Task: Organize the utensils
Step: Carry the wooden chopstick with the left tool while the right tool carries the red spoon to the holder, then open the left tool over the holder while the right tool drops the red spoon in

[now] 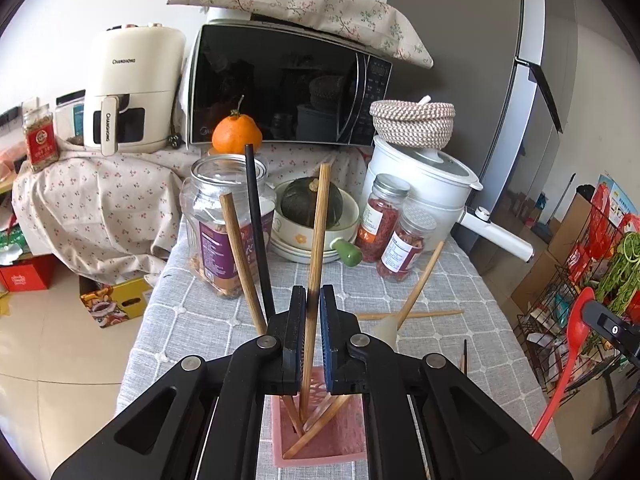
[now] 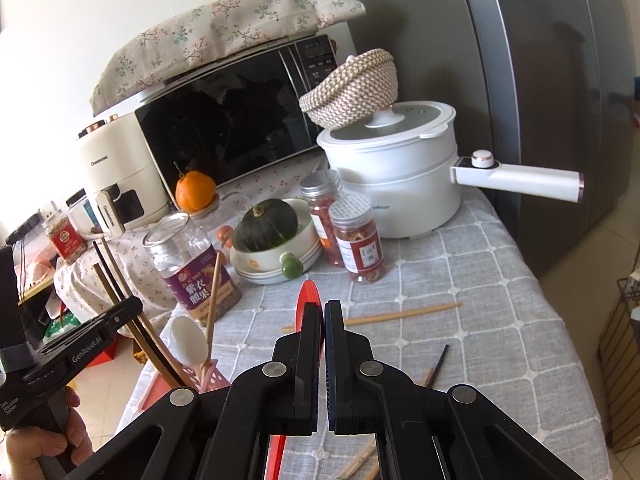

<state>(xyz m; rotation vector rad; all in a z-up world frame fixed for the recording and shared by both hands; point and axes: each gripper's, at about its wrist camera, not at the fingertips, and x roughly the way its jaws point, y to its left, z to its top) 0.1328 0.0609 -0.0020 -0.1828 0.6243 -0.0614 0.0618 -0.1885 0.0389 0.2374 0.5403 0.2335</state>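
Your left gripper pinches a wooden chopstick standing in the pink holder | your right gripper pinches the red spoon above the tabletop.

Your right gripper clamped on red spoon, loose chopsticks at one o'clock, pink holder at nine o'clock.
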